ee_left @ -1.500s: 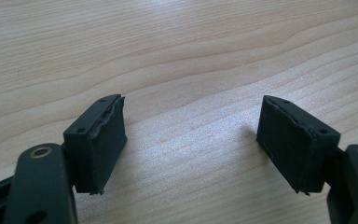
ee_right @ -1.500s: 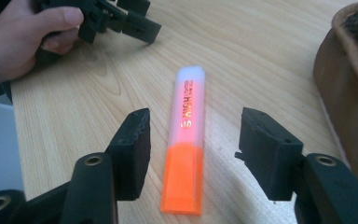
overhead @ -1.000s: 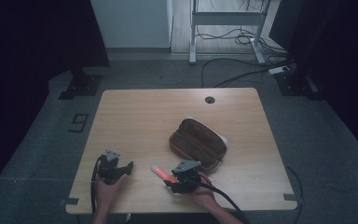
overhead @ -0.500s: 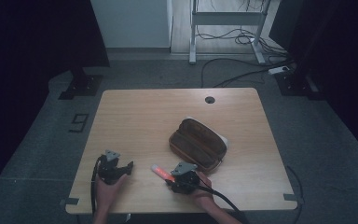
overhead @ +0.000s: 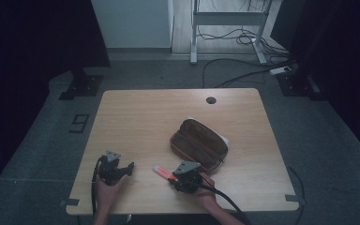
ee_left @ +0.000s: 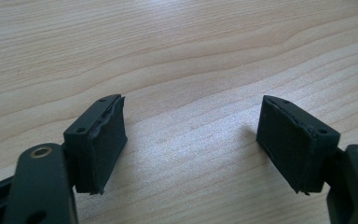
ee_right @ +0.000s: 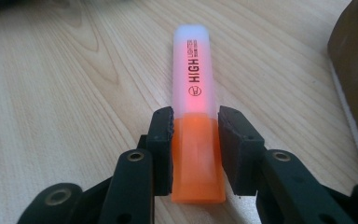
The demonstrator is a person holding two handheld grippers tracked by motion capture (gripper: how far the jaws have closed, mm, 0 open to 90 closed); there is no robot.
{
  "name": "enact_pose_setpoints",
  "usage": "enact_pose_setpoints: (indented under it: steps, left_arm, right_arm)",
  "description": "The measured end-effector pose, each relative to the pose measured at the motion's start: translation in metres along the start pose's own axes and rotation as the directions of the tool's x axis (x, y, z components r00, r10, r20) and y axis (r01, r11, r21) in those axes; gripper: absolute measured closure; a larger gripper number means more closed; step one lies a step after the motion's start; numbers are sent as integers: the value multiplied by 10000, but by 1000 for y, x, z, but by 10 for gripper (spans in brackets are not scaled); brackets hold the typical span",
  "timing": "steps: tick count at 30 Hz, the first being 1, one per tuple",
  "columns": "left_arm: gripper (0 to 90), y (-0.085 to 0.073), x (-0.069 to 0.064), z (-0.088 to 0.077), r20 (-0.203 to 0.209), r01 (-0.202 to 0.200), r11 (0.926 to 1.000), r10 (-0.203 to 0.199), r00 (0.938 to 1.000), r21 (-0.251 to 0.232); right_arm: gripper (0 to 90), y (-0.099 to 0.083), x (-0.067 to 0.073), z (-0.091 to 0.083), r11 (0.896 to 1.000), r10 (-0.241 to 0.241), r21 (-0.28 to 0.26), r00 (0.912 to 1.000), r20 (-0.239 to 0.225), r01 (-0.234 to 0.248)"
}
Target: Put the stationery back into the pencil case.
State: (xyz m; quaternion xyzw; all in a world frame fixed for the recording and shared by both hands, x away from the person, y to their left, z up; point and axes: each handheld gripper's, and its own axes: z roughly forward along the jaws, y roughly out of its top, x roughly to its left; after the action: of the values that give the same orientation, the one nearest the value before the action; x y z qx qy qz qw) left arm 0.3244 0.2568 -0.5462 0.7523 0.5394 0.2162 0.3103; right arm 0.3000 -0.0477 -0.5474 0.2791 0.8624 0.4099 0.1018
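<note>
An orange highlighter with a translucent cap lies pointing away from me, and my right gripper is shut on its orange body. From the high view the highlighter sits near the table's front edge, with the right gripper just to its right, held by a hand. My left gripper rests at the front left, a short way left of the highlighter. In the left gripper view it stands open, with bare wood between its pads.
A brown pencil case lies open, at a slant, right of the table's middle, with something white under it. Its edge is close on the right of the right gripper. A cable hole sits at the back.
</note>
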Motion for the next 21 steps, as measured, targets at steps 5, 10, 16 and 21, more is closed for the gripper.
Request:
enact_pose_setpoints:
  steps: [5,10,16,21]
  left_arm:
    - [236,0,0,0,0,1,10000,-1,10000,0]
    - [236,0,0,0,0,2,10000,-2,10000,2]
    - [236,0,0,0,1,3,10000,-3,10000,2]
    - [236,0,0,0,2,3,10000,-3,10000,3]
  right_arm:
    - [656,2,-3,-6,9996,33,-267,9999,-121,-37]
    - [656,5,-8,-14,9979,291,-565,9990,-352,-311]
    - [657,9,-14,-23,9942,544,-901,9973,-493,-586]
    - [657,10,-19,-30,9905,731,-1125,9960,-516,-785]
